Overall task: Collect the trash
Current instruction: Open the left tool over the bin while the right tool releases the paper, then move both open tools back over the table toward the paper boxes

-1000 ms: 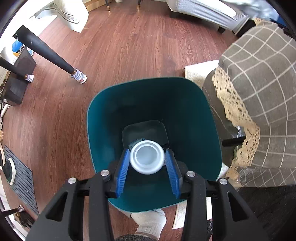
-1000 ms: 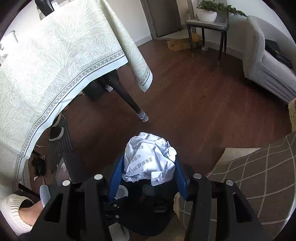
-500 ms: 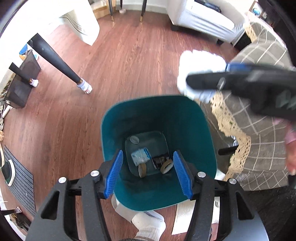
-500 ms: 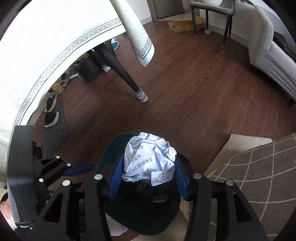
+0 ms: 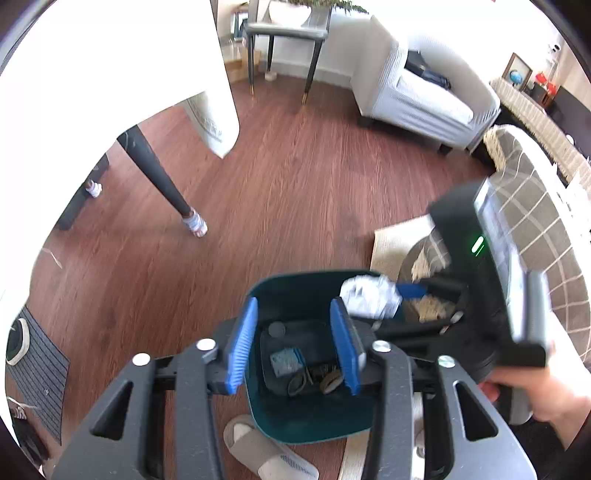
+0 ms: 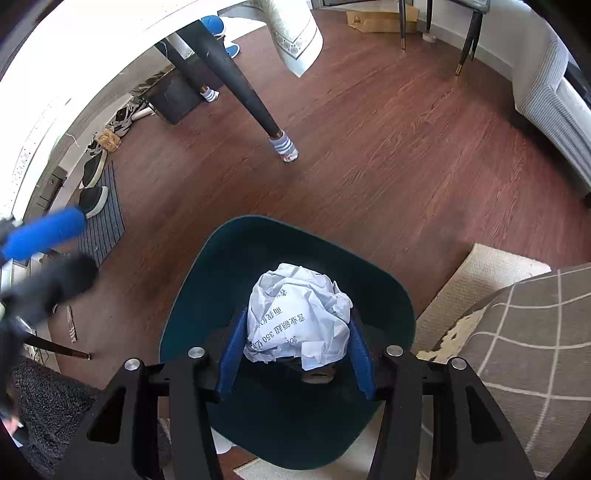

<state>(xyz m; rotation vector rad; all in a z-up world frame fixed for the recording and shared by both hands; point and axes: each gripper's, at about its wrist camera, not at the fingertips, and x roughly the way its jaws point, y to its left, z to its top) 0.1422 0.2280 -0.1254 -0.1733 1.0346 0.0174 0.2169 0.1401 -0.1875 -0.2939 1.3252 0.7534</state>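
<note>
A teal trash bin [image 5: 314, 424] stands on the wood floor; its rim also shows in the right wrist view [image 6: 295, 236]. Several bits of trash lie on the bin's bottom, among them a blue-white wrapper [image 5: 284, 363]. My left gripper [image 5: 293, 347] is open and empty above the bin. My right gripper [image 6: 295, 350] is shut on a crumpled ball of printed white paper [image 6: 299, 325] and holds it over the bin's mouth. In the left wrist view the right gripper [image 5: 376, 295] and the paper ball [image 5: 365, 297] are at the bin's right rim.
A black table leg with a striped sock [image 6: 258, 114] stands beyond the bin, under a hanging tablecloth [image 6: 295, 33]. A checked cloth-covered seat [image 6: 524, 339] is at the right, a cream rug [image 6: 480, 273] beside it. A slipper [image 5: 266, 454] lies by the bin. A white armchair [image 5: 417, 92] stands far back.
My left gripper opened and let a white cup drop into the bin, then pulled back and up. My right gripper moved with the paper ball over the bin.
</note>
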